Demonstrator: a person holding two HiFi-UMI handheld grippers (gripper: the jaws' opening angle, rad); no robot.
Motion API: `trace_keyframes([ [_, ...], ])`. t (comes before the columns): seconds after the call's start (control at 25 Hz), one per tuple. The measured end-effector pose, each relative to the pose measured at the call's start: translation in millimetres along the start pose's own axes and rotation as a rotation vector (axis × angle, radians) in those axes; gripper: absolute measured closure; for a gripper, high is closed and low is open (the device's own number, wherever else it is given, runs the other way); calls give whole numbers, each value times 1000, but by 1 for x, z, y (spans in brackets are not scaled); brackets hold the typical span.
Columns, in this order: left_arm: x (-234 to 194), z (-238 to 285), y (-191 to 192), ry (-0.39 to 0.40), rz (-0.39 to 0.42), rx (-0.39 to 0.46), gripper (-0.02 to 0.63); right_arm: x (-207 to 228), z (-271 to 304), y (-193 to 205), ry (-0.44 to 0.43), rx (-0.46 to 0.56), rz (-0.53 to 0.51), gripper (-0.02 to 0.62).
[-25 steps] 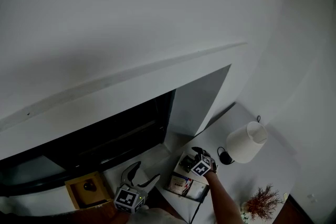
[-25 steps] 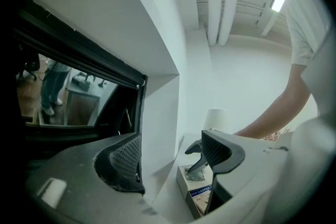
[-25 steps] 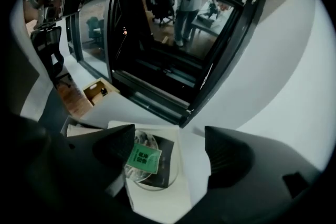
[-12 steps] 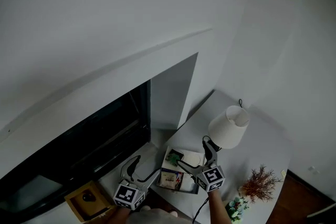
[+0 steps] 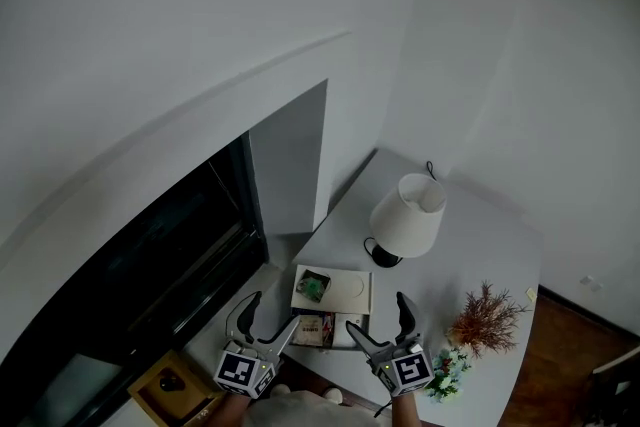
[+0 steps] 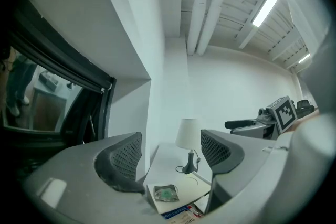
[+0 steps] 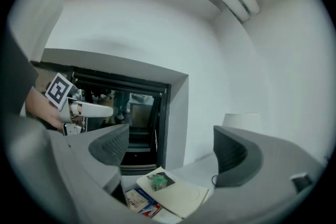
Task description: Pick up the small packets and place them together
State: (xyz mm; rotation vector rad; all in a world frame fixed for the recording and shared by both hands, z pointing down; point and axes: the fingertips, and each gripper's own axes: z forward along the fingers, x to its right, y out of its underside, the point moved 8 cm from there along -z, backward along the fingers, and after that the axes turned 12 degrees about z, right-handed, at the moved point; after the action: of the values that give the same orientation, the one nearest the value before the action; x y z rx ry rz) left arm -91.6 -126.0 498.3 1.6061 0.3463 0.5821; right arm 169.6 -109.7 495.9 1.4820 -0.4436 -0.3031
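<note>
Remote session: my left gripper [image 5: 268, 315] hovers with its jaws apart and empty. Between the two tools, on the white table [image 5: 470, 235], a small green packet [image 5: 314, 286] lies on a cream card [image 5: 348, 293], with coffee sachets [image 5: 316, 329] just beside the card's near edge. My right gripper [image 5: 378, 315], its jaws wide but just narrowing, holds nothing. The packets look light, thin and crinkly, so I'd pinch each across an edge.
</note>
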Motion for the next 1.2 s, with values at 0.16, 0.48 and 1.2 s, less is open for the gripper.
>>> trace_keyframes([
  [0.16,5,-4,1,3,5,-14,262,-4,-15,4,-12,-31,-26,98],
  [0.48,4,-13,3,-8,2,-12,268,8,-12,31,-42,-238,-178,99],
  [1.2,-5,-26,16,-52,-18,-79,268,22,61,214,-422,-1081,-603,219],
])
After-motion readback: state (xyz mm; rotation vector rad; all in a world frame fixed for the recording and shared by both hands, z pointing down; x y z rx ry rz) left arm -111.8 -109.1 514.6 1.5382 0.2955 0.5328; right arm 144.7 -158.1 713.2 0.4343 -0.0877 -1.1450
